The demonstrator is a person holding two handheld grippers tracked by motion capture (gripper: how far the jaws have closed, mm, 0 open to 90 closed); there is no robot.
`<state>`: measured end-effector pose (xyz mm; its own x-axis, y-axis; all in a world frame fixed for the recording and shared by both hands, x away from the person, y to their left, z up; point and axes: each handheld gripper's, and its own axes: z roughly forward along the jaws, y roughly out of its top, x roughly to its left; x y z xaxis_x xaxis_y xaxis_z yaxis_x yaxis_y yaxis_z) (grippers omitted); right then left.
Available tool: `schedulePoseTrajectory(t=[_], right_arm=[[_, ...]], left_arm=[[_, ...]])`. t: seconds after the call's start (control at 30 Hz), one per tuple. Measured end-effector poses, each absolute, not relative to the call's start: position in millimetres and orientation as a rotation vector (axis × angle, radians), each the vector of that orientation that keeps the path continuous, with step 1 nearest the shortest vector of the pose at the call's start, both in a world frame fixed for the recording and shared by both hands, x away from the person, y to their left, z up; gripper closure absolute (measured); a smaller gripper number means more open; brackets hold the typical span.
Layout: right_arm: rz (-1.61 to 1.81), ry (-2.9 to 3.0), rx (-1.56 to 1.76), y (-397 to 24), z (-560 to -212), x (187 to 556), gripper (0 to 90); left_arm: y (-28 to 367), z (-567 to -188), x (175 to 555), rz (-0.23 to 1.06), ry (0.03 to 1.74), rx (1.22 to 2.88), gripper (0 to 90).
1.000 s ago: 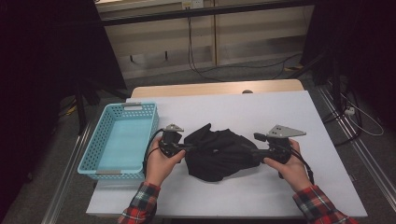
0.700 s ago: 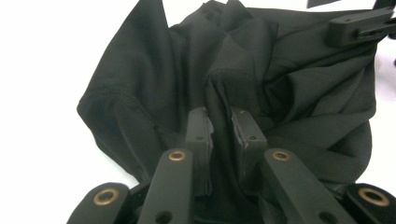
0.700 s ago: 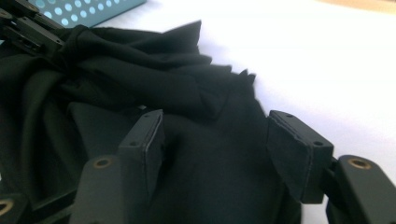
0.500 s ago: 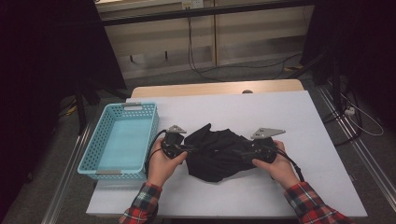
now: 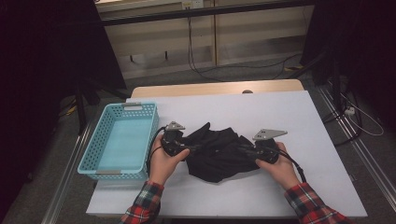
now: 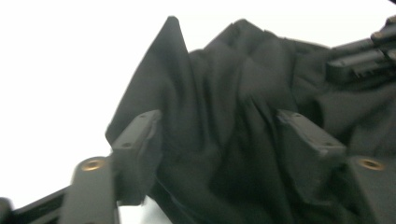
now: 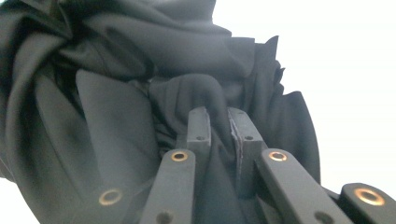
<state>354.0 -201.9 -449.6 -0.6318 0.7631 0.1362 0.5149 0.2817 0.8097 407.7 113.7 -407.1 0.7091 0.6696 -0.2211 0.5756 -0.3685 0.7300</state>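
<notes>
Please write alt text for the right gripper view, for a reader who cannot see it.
The right hand-held gripper pinches a fold of crumpled black fabric garment between its two black jaws, nearly closed. The cloth lies bunched on a white table surface.

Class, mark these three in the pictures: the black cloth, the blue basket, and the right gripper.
black cloth [image 5: 217,154], high view, the middle of the crumpled heap.
blue basket [image 5: 86,161], high view, its left wall.
right gripper [image 7: 219,126], right gripper view, midway between its fingertips, which pinch a fold of cloth.
</notes>
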Motion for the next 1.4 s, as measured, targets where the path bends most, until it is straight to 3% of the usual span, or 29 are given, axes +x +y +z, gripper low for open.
schedulePoseTrajectory(t=[0.2, 0.47, 0.57, 0.77, 0.83, 1.13, 1.4], right_arm=[[1.328, 2.271, 1.167, -202, -445, 349, 81.2], [1.347, 2.337, 1.092, -189, -443, 337, 81.3], [1.333, 2.347, 1.063, -185, -444, 333, 81.3], [1.299, 2.339, 1.047, -188, -442, 330, 81.3], [1.294, 2.336, 1.052, -191, -441, 330, 81.3], [1.337, 2.209, 1.143, -226, -429, 331, 81.5], [1.324, 2.119, 1.202, -257, -420, 328, 81.5]], left_arm=[[106, -404, 414, 0.135, 0.941, 2.053, 29.7], [92, -415, 419, 0.099, 0.92, 2.092, 38.3], [90, -419, 418, 0.087, 0.905, 2.114, 48.8], [91, -415, 416, 0.036, 0.911, 2.151, 77.8], [93, -412, 415, 0.024, 0.915, 2.141, 80.8], [118, -395, 413, 0.096, 0.942, 2.078, 85.0], [126, -391, 410, 0.084, 0.953, 2.059, 86.0]])
